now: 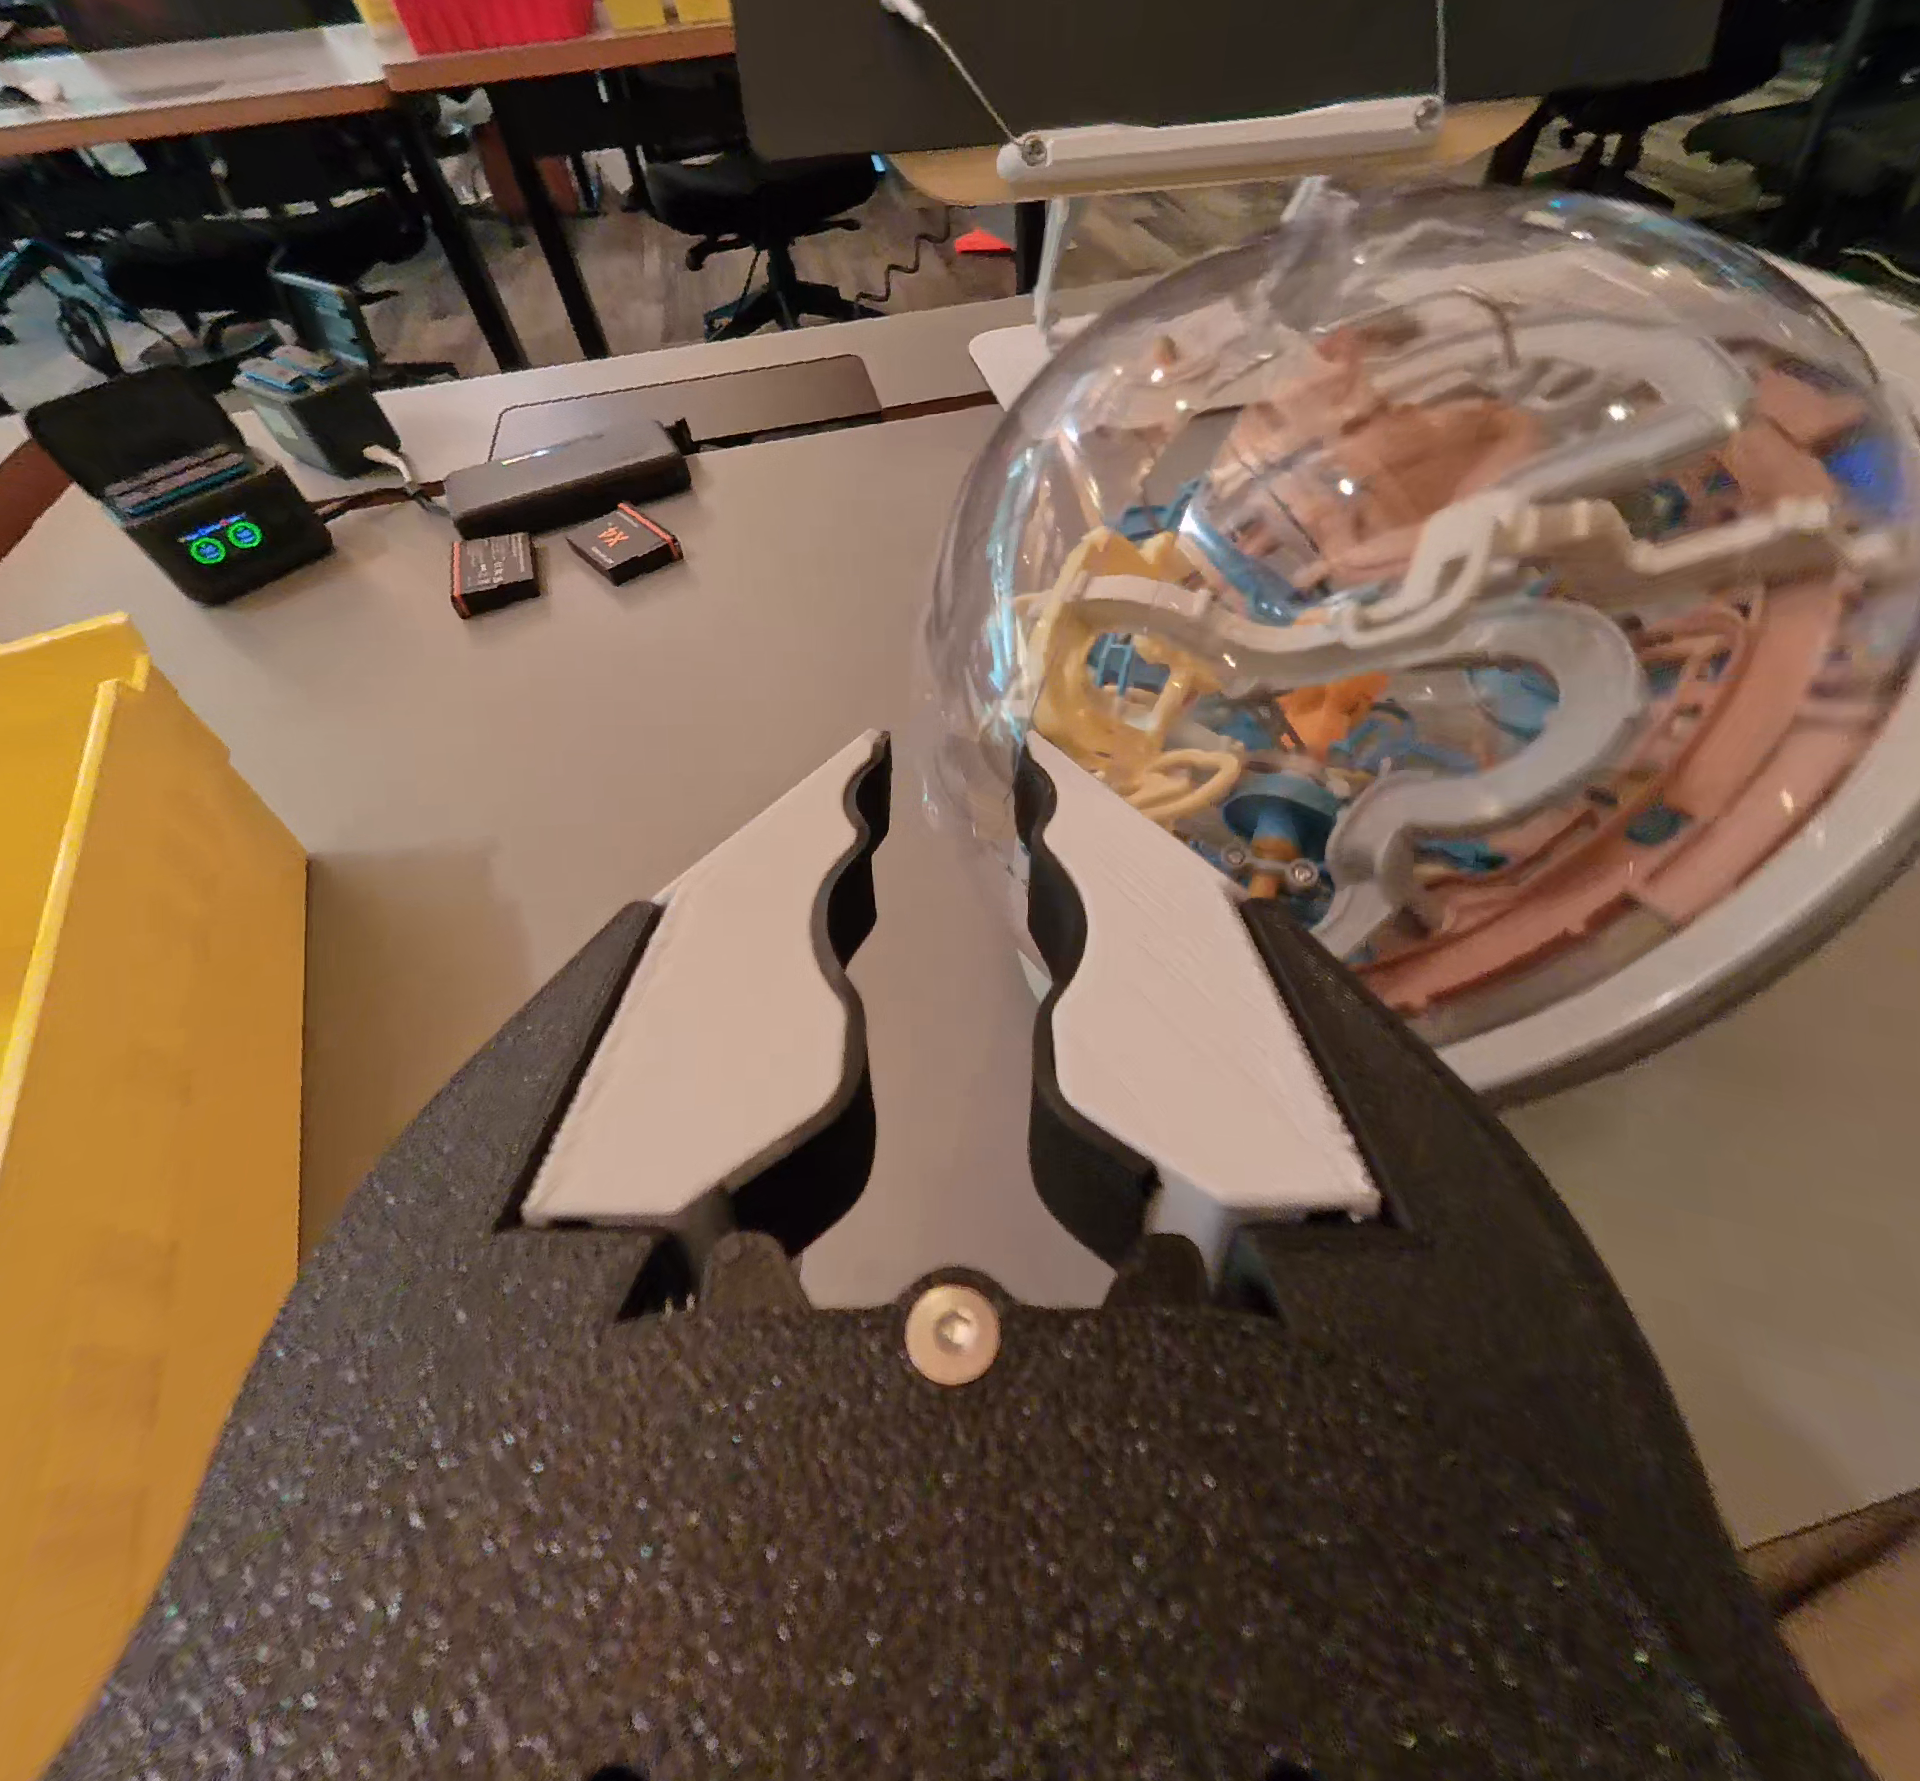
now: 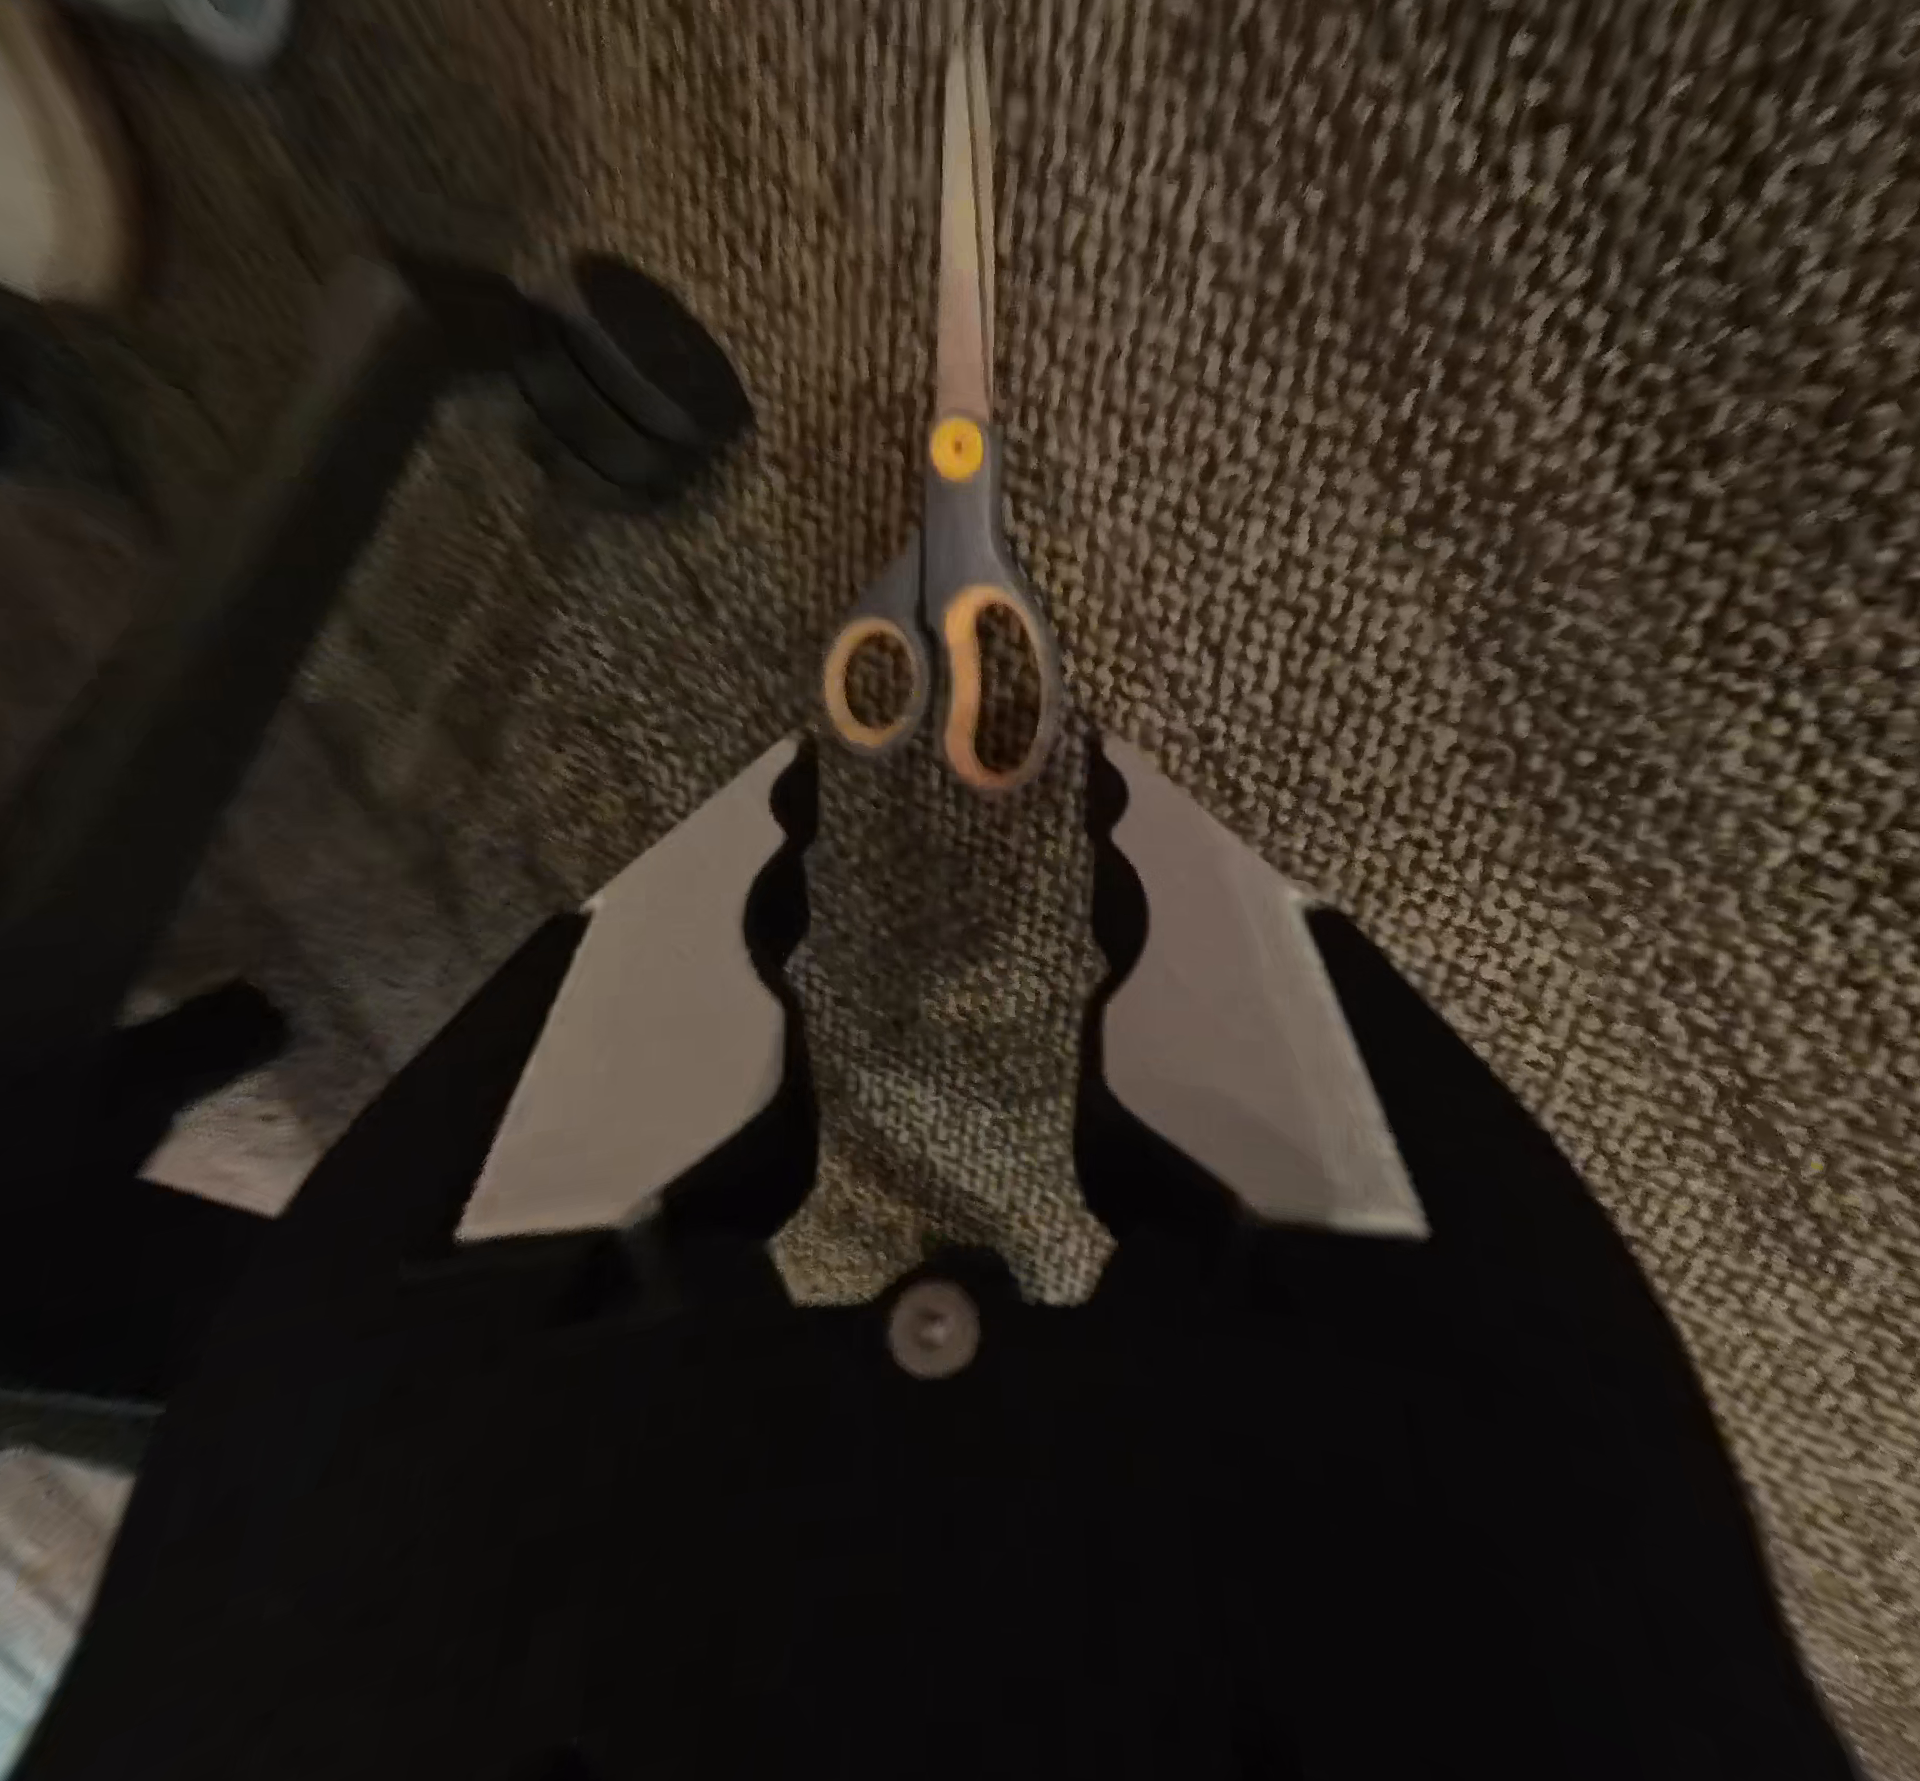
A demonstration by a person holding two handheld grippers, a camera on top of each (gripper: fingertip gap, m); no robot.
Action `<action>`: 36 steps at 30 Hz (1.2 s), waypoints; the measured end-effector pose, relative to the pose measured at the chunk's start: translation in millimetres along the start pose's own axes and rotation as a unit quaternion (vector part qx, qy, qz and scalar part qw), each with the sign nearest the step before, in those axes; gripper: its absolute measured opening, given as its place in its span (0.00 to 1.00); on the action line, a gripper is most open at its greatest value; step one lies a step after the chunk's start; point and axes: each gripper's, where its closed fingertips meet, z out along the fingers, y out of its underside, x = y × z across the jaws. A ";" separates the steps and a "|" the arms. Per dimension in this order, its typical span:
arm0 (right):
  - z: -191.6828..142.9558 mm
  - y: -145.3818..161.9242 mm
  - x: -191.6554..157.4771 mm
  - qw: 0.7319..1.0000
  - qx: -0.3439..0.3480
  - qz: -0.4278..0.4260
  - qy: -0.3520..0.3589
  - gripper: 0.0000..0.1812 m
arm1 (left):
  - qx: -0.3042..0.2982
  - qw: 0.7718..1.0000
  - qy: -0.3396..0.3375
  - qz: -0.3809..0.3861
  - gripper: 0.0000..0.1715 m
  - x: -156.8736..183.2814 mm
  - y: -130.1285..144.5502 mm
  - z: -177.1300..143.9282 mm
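My left gripper is open and empty above a grey table. Its right fingertip is right beside a clear plastic dome that holds a coloured maze of tracks; whether it touches the dome I cannot tell. My right gripper is open and empty, pointing down at a speckled carpet. A pair of closed scissors with grey and orange handles lies on the carpet just past the fingertips, blades pointing away. The right wrist view is blurred.
A yellow bin stands at the left of the table. A battery charger, a black power bank and two loose batteries lie at the back. A black chair base with a caster stands left of the scissors. About 100 cm separates my left fingertips from my right.
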 end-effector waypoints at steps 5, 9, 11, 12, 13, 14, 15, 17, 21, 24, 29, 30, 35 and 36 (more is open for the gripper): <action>47.5 31.1 -10.3 0.998 -0.025 -0.057 0.033 0.27 | 0.000 0.999 -0.031 -0.025 0.11 7.4 -5.1 -0.4; 88.1 41.2 -13.1 0.994 -0.062 -0.069 0.051 0.27 | -0.014 0.997 -0.068 -0.012 0.11 9.2 -6.6 0.1; 107.5 48.5 -12.7 0.991 -0.097 -0.069 0.063 0.27 | -0.024 0.996 -0.089 -0.002 0.11 7.9 -6.7 -0.3; 115.6 51.7 -10.2 0.988 -0.115 -0.068 0.077 0.27 | -0.028 0.995 -0.097 0.002 0.11 7.8 -6.9 -0.5; 120.6 51.5 -8.2 0.986 -0.124 -0.061 0.090 0.26 | -0.029 0.994 -0.104 0.005 0.11 7.9 -7.4 -0.6; 121.9 48.2 -0.9 0.984 -0.121 -0.042 0.122 0.18 | -0.029 0.993 -0.110 0.007 0.11 8.4 -8.2 -0.6; 122.0 46.5 3.3 0.982 -0.121 -0.027 0.143 0.14 | -0.028 0.993 -0.114 0.004 0.10 9.4 -9.5 -0.4; 122.0 46.7 4.1 0.981 -0.126 -0.026 0.148 0.14 | -0.027 0.993 -0.111 -0.005 0.10 12.8 -11.1 1.6; 119.9 47.7 5.6 0.985 -0.132 0.015 0.112 0.12 | -0.026 0.993 -0.114 0.009 0.10 14.8 -11.4 8.2; 110.6 43.1 6.4 0.987 -0.130 0.034 0.084 0.12 | -0.015 0.994 -0.104 0.007 0.10 19.0 -11.8 13.2; 64.1 15.6 2.7 0.996 -0.076 0.042 0.037 0.12 | 0.009 0.997 -0.073 -0.017 0.10 25.5 -14.6 17.1; 50.2 6.9 -0.1 0.997 -0.058 0.052 0.021 0.11 | 0.014 0.997 -0.066 -0.021 0.11 26.5 -14.8 16.8; -40.0 -46.3 -19.9 0.988 0.033 0.130 -0.080 0.11 | 0.039 0.998 -0.011 -0.045 0.11 33.5 -12.9 9.7; -60.0 -56.6 -24.9 0.985 0.049 0.133 -0.095 0.11 | 0.042 0.998 0.007 -0.054 0.12 35.2 -11.7 7.4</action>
